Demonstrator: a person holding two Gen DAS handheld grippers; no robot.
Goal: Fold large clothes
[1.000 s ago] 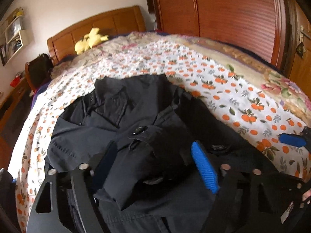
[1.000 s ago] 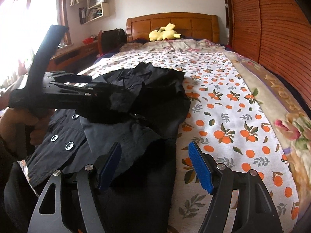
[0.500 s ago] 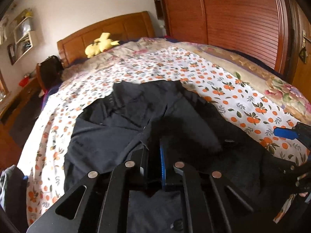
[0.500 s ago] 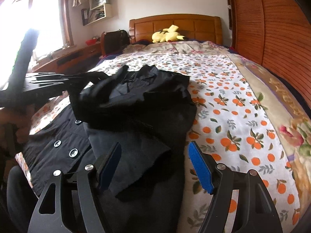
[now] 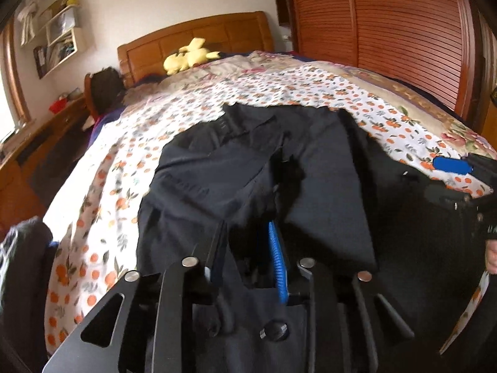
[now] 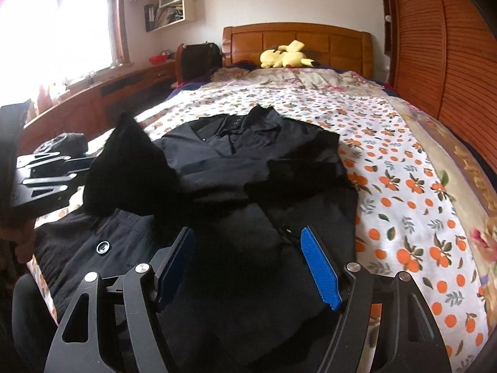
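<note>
A black coat [image 6: 264, 155] with large buttons lies on the bed, its collar toward the headboard; it also fills the middle of the left wrist view as the coat [image 5: 217, 171]. My left gripper [image 5: 248, 248] has a fold of this coat bunched between its narrow jaws, which are opening. From the right wrist view that left gripper [image 6: 56, 171] holds a peak of black fabric [image 6: 124, 155] lifted off the bed at the coat's left side. My right gripper [image 6: 248, 264] stands open over the coat's lower part, with nothing pinched. Its blue pad [image 5: 450, 165] shows at the right edge.
The bed sheet [image 6: 403, 202] has an orange-fruit print. A yellow plush toy [image 6: 285, 56] lies by the wooden headboard [image 6: 298, 37]. A slatted wardrobe [image 6: 450, 46] runs along the right. A desk [image 6: 108, 93] and a dark bag [image 6: 198, 62] stand left. A dark bundle [image 5: 21, 264] lies near left.
The left gripper closed on a fold of the coat and drew it to the left, lifting it. Its jaws now stand a little wider than half a second ago. The right gripper stayed open.
</note>
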